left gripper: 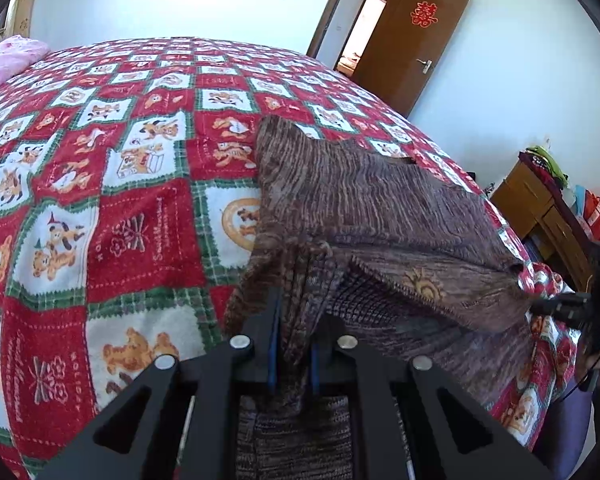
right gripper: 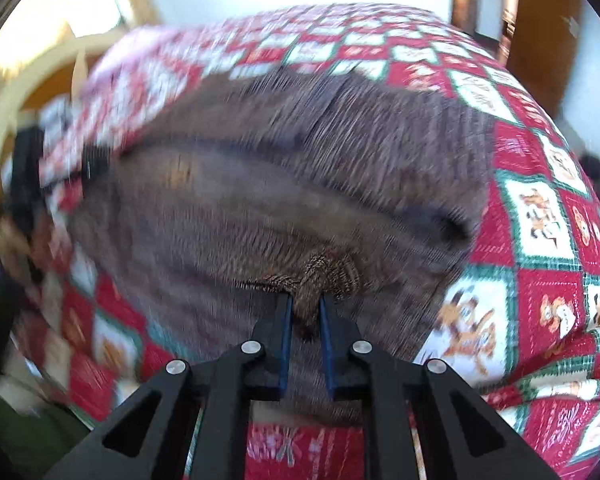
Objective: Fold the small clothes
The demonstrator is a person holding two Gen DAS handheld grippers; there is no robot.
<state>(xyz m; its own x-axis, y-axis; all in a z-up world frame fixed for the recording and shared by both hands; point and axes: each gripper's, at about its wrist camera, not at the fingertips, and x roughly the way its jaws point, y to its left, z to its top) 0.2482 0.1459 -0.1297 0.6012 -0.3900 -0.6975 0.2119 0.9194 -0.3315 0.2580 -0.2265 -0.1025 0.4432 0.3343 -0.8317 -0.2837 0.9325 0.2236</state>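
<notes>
The brown knit garment [left gripper: 380, 216] is lying on the checked blanket [left gripper: 100, 200], partly lifted — the left gripper [left gripper: 294, 344] and right gripper [right gripper: 305, 312] are each pinching an edge, so the fold looks underway, not flattened yet.

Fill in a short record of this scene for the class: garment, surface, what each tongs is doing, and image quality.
garment: brown knitted garment, partly lifted and doubled over
surface: red, white and green checked blanket
left tongs: shut on a bunch of the knit
right tongs: shut on a fold of the knit
image quality: right wrist view motion-blurred; left wrist view sharp
</notes>
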